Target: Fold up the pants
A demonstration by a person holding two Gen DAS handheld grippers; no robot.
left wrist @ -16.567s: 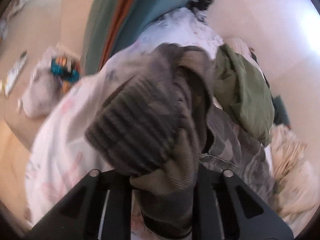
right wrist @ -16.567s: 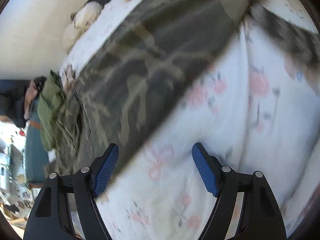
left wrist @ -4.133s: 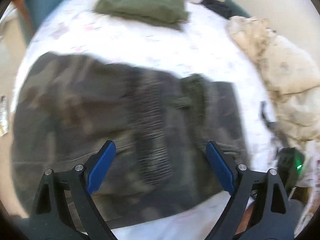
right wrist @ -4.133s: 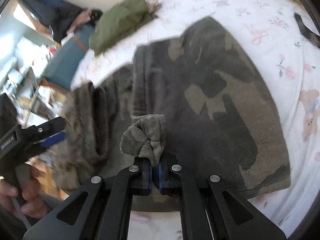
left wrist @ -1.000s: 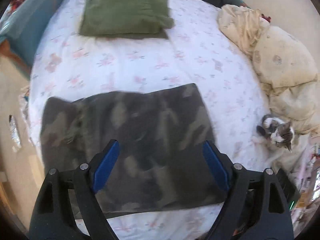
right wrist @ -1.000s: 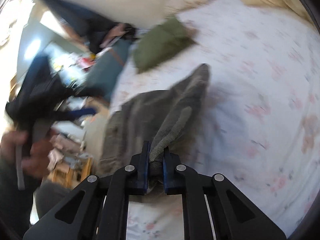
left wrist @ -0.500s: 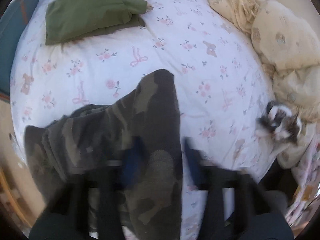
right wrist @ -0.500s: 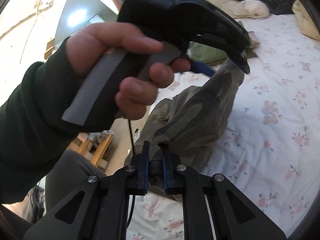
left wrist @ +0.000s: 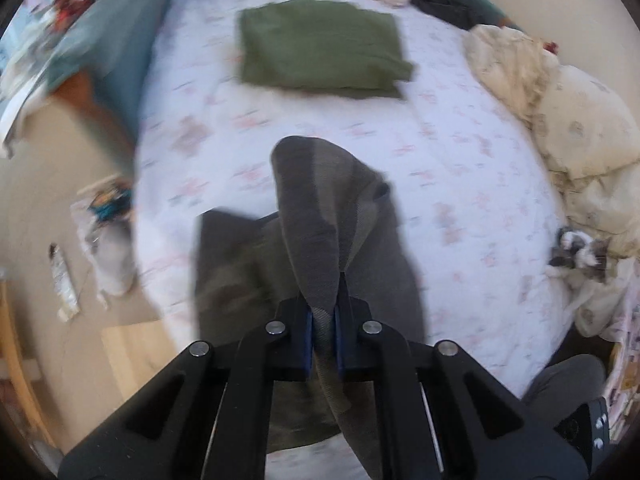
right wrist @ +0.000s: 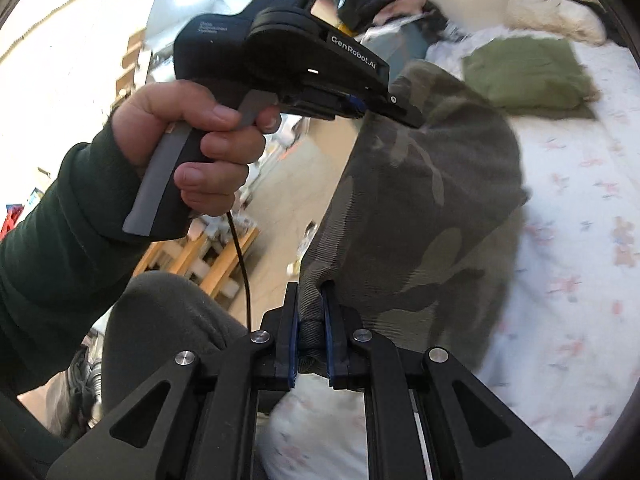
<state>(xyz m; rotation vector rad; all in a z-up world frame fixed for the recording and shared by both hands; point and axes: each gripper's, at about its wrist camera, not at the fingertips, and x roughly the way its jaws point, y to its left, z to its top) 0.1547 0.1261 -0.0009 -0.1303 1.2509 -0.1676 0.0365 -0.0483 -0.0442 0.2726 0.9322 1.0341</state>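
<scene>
camouflage pants (right wrist: 420, 208): matt ribbed knit cloth | bedsheet (left wrist: 460, 152): smooth matt printed cotton-like cloth | folded green garment (left wrist: 320, 42), far: matt soft cloth | left gripper (left wrist: 323, 332): matt black plastic, blue pads, bright metal pins | left hand (right wrist: 188, 148) sleeve: dark knit | frame (right wrist: 208, 256), near left: pale bare wood

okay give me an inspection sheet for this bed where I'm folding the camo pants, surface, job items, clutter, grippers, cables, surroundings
Surface: bed sheet, white with a floral print.
Job's things: camo pants, lifted off the sheet at two points.
Clutter: folded green garment; cream bedding; cat at the bed's edge.
Grippers: left gripper and right gripper both shut on the pants.
Cables: black cable hanging from the left handle.
Surroundings: floor with scattered items; wooden frame.
</scene>
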